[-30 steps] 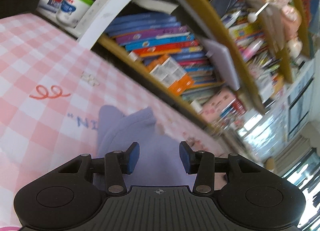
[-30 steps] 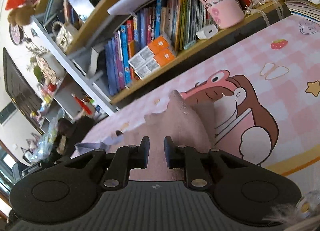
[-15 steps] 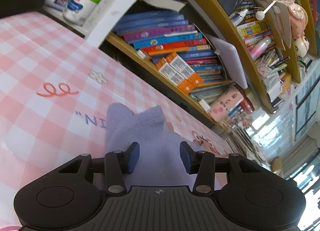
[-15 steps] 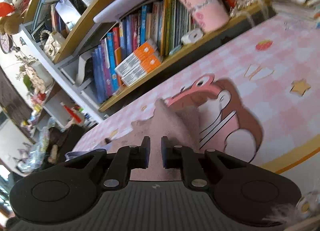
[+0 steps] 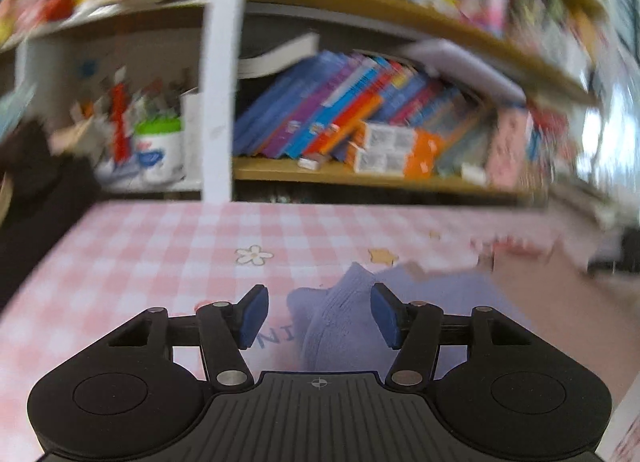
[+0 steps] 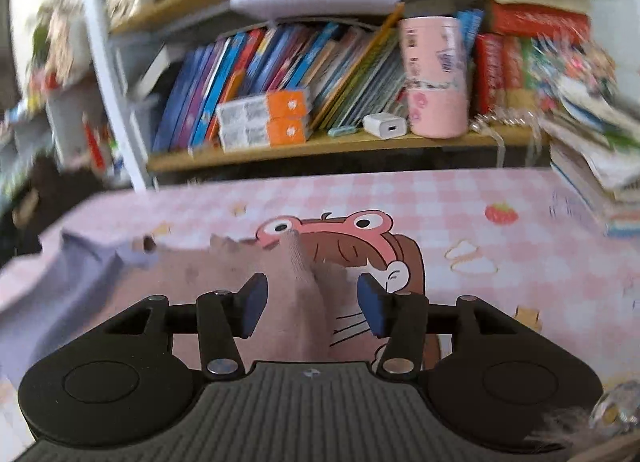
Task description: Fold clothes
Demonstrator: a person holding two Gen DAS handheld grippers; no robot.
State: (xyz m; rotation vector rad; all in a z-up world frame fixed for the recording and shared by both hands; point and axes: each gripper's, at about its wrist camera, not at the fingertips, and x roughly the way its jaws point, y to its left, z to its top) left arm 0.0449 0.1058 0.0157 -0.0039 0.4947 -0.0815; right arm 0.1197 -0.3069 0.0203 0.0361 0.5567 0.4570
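Observation:
A knit garment lies on the pink checked table cover (image 5: pixel 160 254). Its lavender part (image 5: pixel 340 314) rises in a small peak between the fingers of my left gripper (image 5: pixel 319 316), which is open, and its mauve part (image 5: pixel 536 302) spreads to the right. In the right wrist view a ridge of the mauve cloth (image 6: pixel 298 274) runs up between the wide-apart fingers of my right gripper (image 6: pixel 311 310), also open. The lavender part (image 6: pixel 80 282) lies to its left. Neither gripper pinches the cloth. A cartoon frog print (image 6: pixel 360 222) shows on the cover beyond the ridge.
A shelf of leaning books (image 5: pixel 340 118) stands along the table's far edge, with a pot of pens (image 5: pixel 156 150) to the left. A pink cup (image 6: pixel 436 78) and a white charger (image 6: pixel 386 126) sit on the shelf. Stacked papers (image 6: pixel 592 154) crowd the right edge.
My right gripper has opened and let go of the mauve cloth. The left jaws stand wider than before. Both views have swung level to face the shelf, with motion blur.

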